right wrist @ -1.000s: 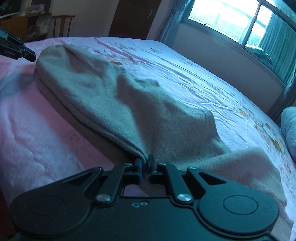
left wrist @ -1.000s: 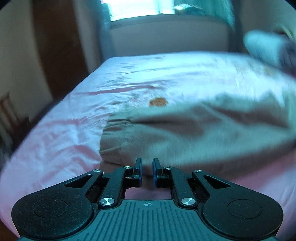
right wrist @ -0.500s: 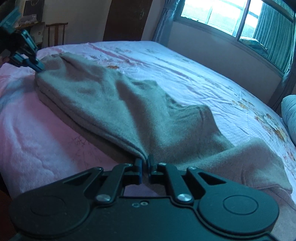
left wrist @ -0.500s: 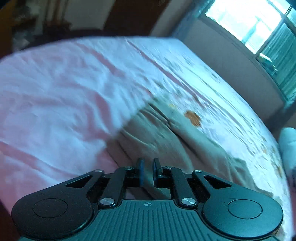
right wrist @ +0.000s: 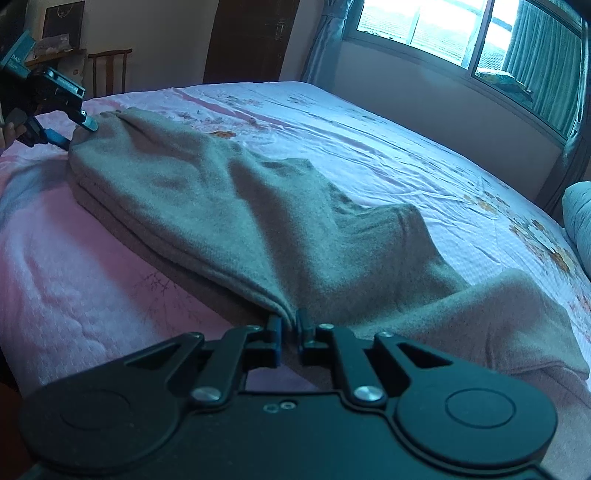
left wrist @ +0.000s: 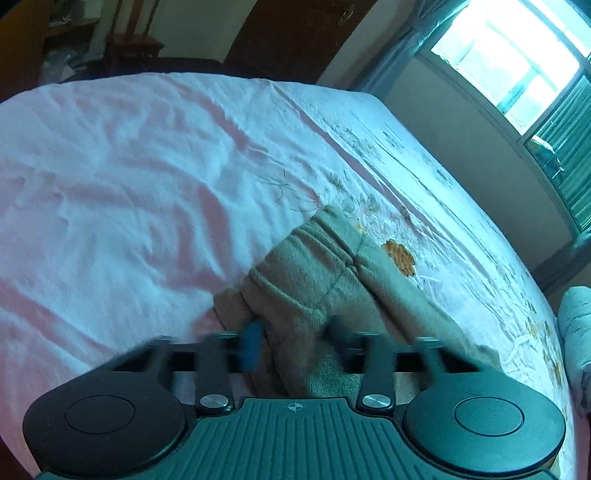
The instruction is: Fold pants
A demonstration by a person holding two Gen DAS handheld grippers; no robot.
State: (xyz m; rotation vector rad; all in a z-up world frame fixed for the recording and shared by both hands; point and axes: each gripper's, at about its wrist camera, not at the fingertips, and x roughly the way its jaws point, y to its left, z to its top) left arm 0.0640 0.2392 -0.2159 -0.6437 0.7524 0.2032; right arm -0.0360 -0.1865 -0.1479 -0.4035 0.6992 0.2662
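A pair of grey-brown pants [right wrist: 258, 221] is seen stretched lengthwise across a pink floral bedspread [right wrist: 74, 280], doubled over so that one layer lies on top of the other. The right gripper [right wrist: 290, 325] is closed tightly on a pinch of the fabric at the near end, its fingers pressed together with cloth bunched between them. At the far end, the left gripper [right wrist: 79, 133] is seen from the right wrist view with its jaws spread, one blue-tipped finger [right wrist: 88, 123] above and one below the ribbed waistband [left wrist: 314, 266]. In the left wrist view the same gripper [left wrist: 295, 339] is blurred but clearly parted wide, with the waistband lying between the fingers and neither finger shown pressing on it. The cloth sags in loose folds between the two ends, and a flap of one leg is spread to the right on the bed. A window [right wrist: 424, 26] with teal curtains is seen beyond the bed, a dark door [right wrist: 251, 37] and a wooden chair [right wrist: 109, 70] stand by the far wall, and a pillow [right wrist: 580, 218] is glimpsed at the right edge.
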